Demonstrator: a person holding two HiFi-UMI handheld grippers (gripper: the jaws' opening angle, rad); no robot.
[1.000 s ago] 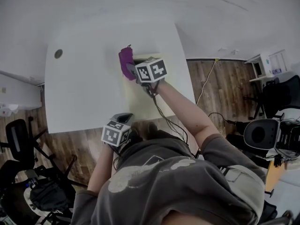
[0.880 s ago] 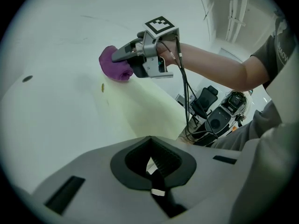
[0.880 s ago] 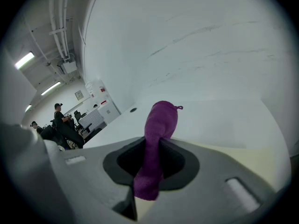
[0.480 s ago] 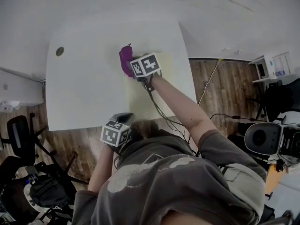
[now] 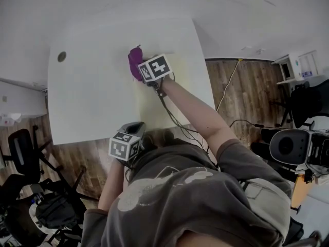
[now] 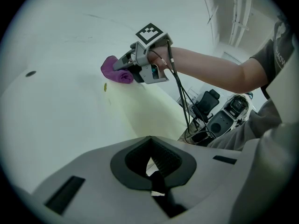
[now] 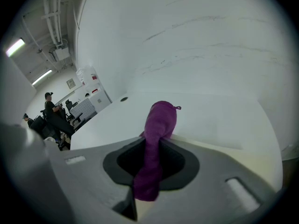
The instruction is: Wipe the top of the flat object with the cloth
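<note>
Cloth | pinched in right tongs, at far corner of flat object | left tongs closed, empty | press down, sweep overlapping strokes toward near edge

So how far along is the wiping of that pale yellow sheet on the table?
Done: the purple cloth is clamped in the right gripper. In hand: the cloth sits at the far left corner of the sheet. Left: probably most of the sheet, though nothing on its surface shows which parts were wiped. The left gripper is shut and empty near the near edge of the table.
</note>
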